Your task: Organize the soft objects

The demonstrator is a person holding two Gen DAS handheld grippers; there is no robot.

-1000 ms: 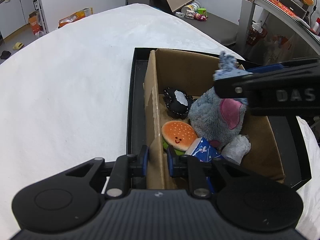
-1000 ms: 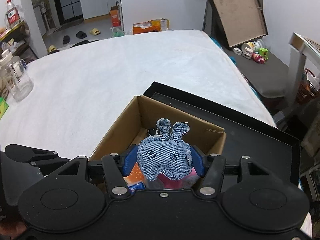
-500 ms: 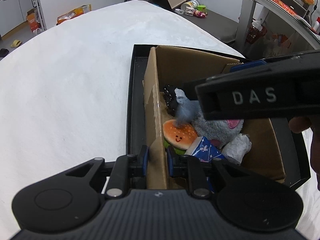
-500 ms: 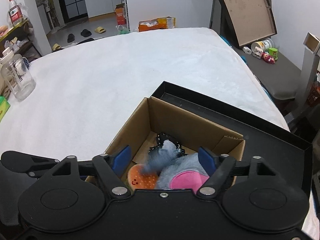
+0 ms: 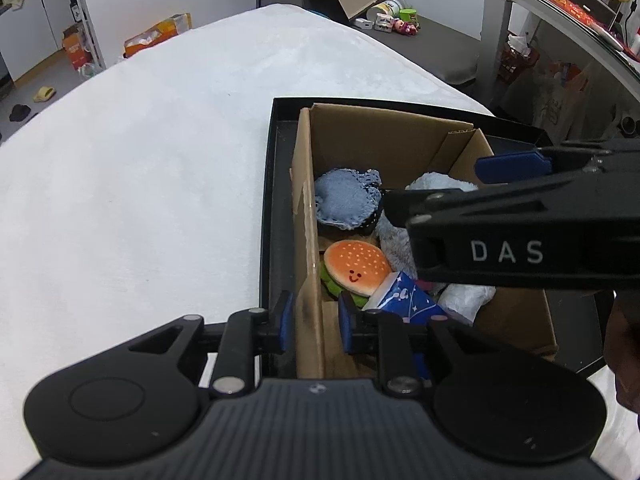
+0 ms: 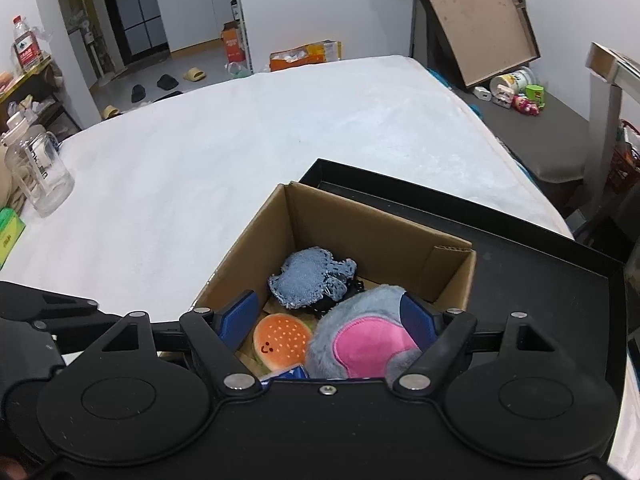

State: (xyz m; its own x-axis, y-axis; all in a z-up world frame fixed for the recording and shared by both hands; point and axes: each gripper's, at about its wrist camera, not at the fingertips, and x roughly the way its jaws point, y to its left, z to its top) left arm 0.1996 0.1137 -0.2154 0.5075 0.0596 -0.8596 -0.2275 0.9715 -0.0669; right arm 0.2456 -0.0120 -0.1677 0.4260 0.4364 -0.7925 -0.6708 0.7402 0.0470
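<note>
Your right hand-held gripper (image 6: 328,318) hung wide open and empty right over the brown cardboard box (image 6: 384,236); the frayed blue denim plush (image 6: 310,278) lay inside at the box's far wall, just ahead. Your left hand-held gripper (image 5: 314,322) pinched the box's near wall.

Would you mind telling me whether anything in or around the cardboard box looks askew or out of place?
Nothing stands out. The denim toy, burger plush and grey plush all lie inside the cardboard box, which sits in the black tray. The left gripper straddles the box's near wall.
</note>
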